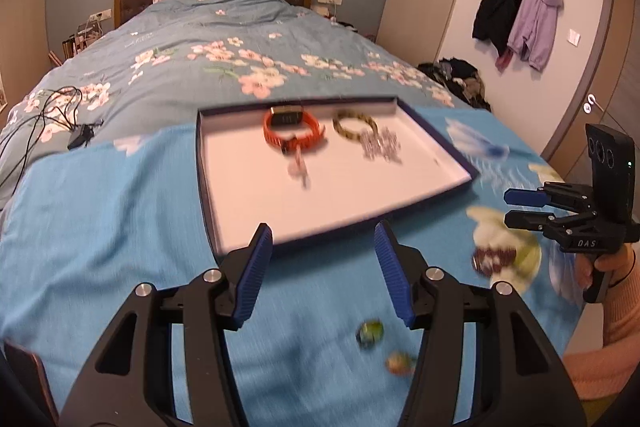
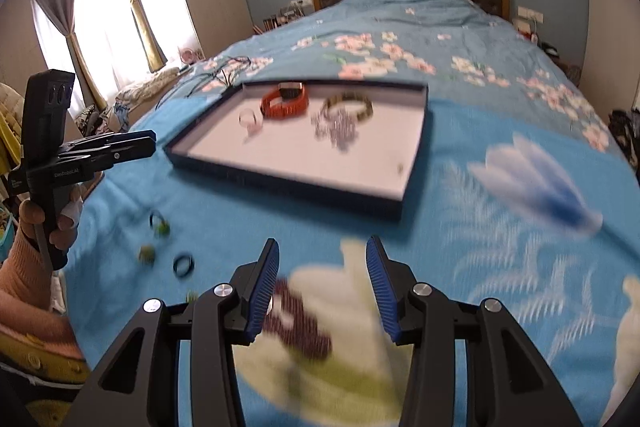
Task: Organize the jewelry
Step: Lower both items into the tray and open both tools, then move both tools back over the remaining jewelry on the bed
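On right claw (image 1: 520, 209) — "DAS" | both claws parted, empty — left claw (image 1: 322, 247)

A left claw (image 1: 323, 269) with blue ribbed pads stands open and empty above a bed (image 1: 120, 207) with a blue floral cover. Just beyond it lies a shallow white-lined tray (image 1: 248, 203) holding an orange watch (image 1: 294, 131), an olive bracelet (image 1: 355, 125) and a blurred silvery chain (image 1: 382, 145). Two small blurred rings (image 1: 370, 334) lie on the cover. At right, a hand (image 1: 600, 267) holds the right claw (image 1: 514, 207).
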Demonstrator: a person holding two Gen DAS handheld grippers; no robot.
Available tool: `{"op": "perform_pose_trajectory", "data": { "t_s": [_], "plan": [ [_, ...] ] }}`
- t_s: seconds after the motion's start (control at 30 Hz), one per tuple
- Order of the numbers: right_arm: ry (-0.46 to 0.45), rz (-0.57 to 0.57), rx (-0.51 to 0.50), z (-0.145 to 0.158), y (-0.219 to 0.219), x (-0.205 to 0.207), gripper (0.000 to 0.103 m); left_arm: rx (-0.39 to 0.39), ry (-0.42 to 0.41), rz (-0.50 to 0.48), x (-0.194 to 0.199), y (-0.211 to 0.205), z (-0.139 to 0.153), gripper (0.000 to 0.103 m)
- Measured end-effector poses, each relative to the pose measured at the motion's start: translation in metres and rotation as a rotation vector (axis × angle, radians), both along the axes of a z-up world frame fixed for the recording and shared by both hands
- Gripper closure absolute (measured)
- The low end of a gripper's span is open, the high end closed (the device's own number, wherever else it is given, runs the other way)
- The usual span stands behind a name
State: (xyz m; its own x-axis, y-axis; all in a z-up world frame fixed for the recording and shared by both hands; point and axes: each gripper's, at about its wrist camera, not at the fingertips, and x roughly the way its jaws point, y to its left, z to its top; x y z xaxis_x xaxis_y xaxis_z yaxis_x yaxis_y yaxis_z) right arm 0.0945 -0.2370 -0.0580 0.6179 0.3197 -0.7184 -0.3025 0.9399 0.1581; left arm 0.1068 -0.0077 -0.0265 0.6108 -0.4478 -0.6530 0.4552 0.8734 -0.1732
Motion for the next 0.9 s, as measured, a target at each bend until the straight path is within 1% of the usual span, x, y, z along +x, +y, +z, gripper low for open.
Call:
{"op": "perform_pose_trajectory", "data": {
  "t_s": [0.17, 0.33, 0.43, 0.5, 0.53, 0.6, 0.67, 0.77, 0.9],
  "plan": [
    [0.035, -0.016, -0.013, -0.015, -0.001, -0.018, 0.06, 0.0, 0.033, -0.016, -0.017, 0.001, -0.015, 0.05],
    [0.042, -0.023, -0.009, -0.021, 0.0, -0.028, 0.06, -0.015, 0.062, -0.022, -0.03, 0.002, -0.026, 0.05],
    [0.042, -0.016, -0.052, -0.025, 0.007, -0.031, 0.061, -0.014, 0.069, -0.018, -0.035, 0.002, -0.029, 0.049],
    [0.053, -0.014, -0.071, -0.029, 0.01, -0.031, 0.064, -0.017, 0.074, -0.017, -0.037, 0.003, -0.031, 0.049],
    [0.044, -0.015, -0.086, -0.029, 0.012, -0.032, 0.067, -0.02, 0.077, -0.019, -0.037, 0.003, -0.031, 0.049],
    [0.04, -0.007, -0.109, -0.029, 0.015, -0.033, 0.082, -0.022, 0.081, -0.021, -0.038, 0.002, -0.032, 0.049],
    [0.044, -0.002, -0.102, -0.029, 0.016, -0.034, 0.09, -0.025, 0.084, -0.025, -0.039, 0.001, -0.033, 0.049],
    [0.038, -0.004, -0.081, -0.026, 0.014, -0.035, 0.09, -0.024, 0.089, -0.029, -0.04, -0.001, -0.034, 0.049],
    [-0.011, 0.004, -0.049, -0.012, 0.017, -0.038, 0.091, -0.023, 0.085, -0.036, -0.042, -0.002, -0.034, 0.049]
  ]
}}
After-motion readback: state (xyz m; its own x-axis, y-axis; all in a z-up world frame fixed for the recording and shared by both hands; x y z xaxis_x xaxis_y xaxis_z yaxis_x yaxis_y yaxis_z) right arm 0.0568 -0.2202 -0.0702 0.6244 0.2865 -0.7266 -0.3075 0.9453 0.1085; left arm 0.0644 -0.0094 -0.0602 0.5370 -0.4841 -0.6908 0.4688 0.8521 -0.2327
